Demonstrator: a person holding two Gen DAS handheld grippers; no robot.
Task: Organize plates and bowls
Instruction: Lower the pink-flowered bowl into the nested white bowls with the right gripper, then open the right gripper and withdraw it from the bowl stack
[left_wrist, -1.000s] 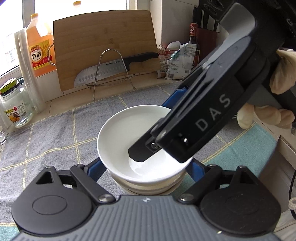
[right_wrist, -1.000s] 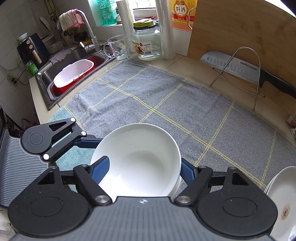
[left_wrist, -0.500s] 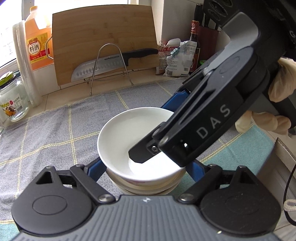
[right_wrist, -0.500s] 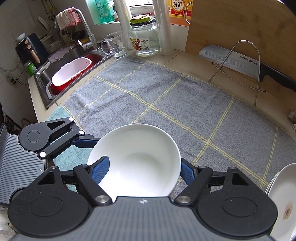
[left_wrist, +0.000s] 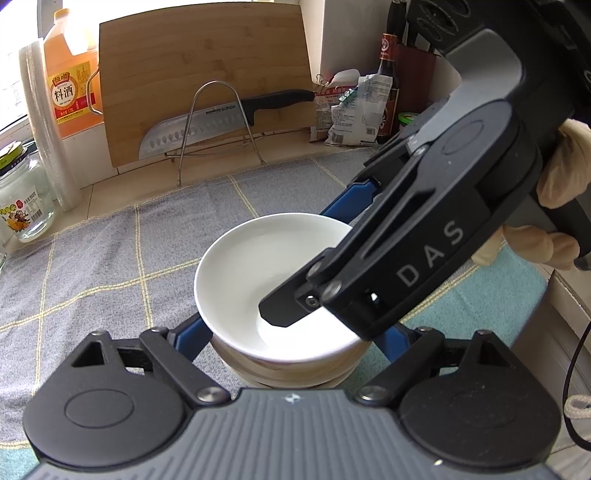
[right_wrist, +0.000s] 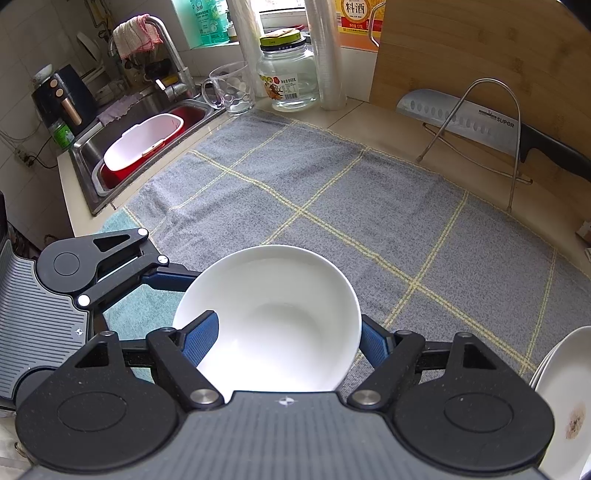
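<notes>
A white bowl (left_wrist: 258, 280) sits on top of a short stack of bowls (left_wrist: 291, 374) on the grey checked cloth (left_wrist: 110, 254). My left gripper (left_wrist: 291, 339) is wide, its blue fingers on either side of the stack's lower bowls; I cannot tell whether they touch. My right gripper (right_wrist: 284, 341) comes in from the right; one blue finger (right_wrist: 201, 338) is inside the top bowl (right_wrist: 280, 314), the other outside its far rim. Whether it pinches the rim is unclear. White plates (right_wrist: 565, 406) lie at the right edge of the right wrist view.
A cutting board (left_wrist: 207, 88) and a knife (left_wrist: 221, 122) on a wire stand (left_wrist: 218, 122) are at the back. A glass jar (right_wrist: 288, 74), a glass cup (right_wrist: 231, 88) and a sink with a red and white tub (right_wrist: 144, 144) are left. Bags and bottles (left_wrist: 354, 107) stand back right.
The right gripper with the top bowl has shifted slightly over the stack. The left gripper has stayed around the stack; both views have drifted a little.
</notes>
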